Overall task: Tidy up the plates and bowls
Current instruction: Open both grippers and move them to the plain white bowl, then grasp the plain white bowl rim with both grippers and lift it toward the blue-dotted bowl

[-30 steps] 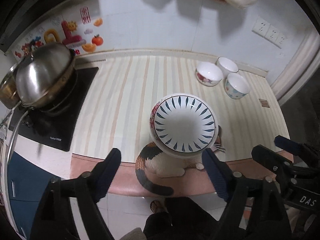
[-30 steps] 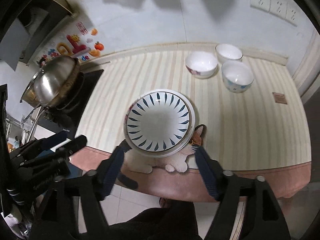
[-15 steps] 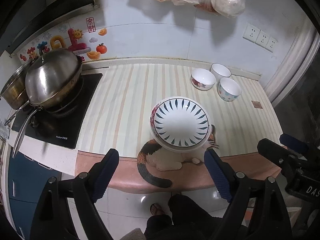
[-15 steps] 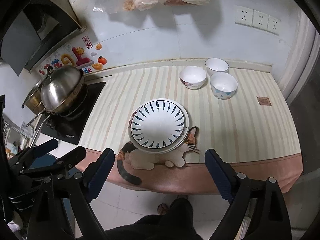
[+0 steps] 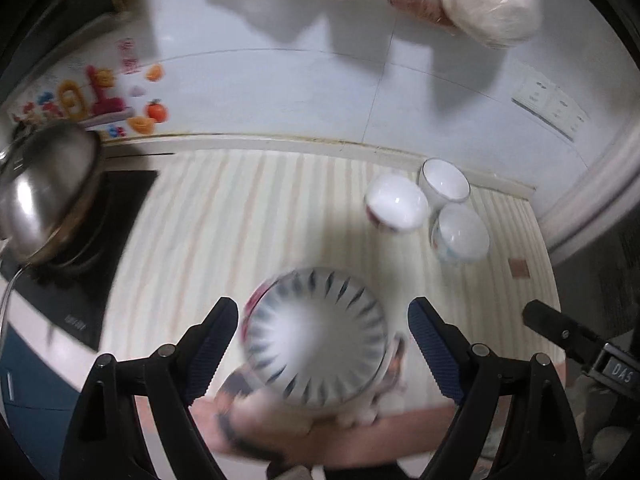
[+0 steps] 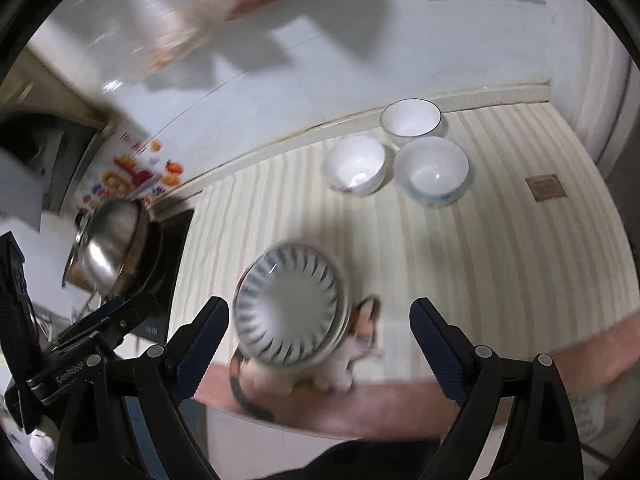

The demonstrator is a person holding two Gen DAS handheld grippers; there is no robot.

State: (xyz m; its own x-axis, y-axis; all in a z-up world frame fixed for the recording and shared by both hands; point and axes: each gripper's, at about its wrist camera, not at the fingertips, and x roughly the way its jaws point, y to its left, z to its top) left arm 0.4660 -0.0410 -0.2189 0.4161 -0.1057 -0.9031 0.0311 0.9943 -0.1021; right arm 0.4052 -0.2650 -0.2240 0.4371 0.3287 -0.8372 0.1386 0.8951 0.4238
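A stack of plates [image 5: 316, 332] [image 6: 288, 308], the top one white with blue petal marks, sits near the counter's front edge on a cat-print mat [image 6: 344, 360]. Three white bowls stand together at the back right: a floral one [image 5: 396, 208] [image 6: 354, 164], a plain one [image 5: 444, 184] [image 6: 412, 120], and a blue-patterned one [image 5: 460, 234] [image 6: 432, 170]. My left gripper [image 5: 322, 308] and right gripper [image 6: 319, 304] are both open, side by side over the counter's front edge. The plate stack shows between each pair of fingers, and no pad touches it. Both views are motion-blurred.
A steel wok [image 5: 44, 184] [image 6: 106, 248] sits on a black cooktop [image 5: 80, 272] at the left. The striped counter cover [image 5: 240, 220] runs to a tiled wall with hanging food bags [image 5: 480, 0] and sockets [image 5: 552, 108]. A small brown tag [image 6: 546, 188] lies at the right.
Both grippers have swung forward toward the counter, so the plates and bowls now look bigger and closer. The right gripper's jaws stand wider than a second ago.
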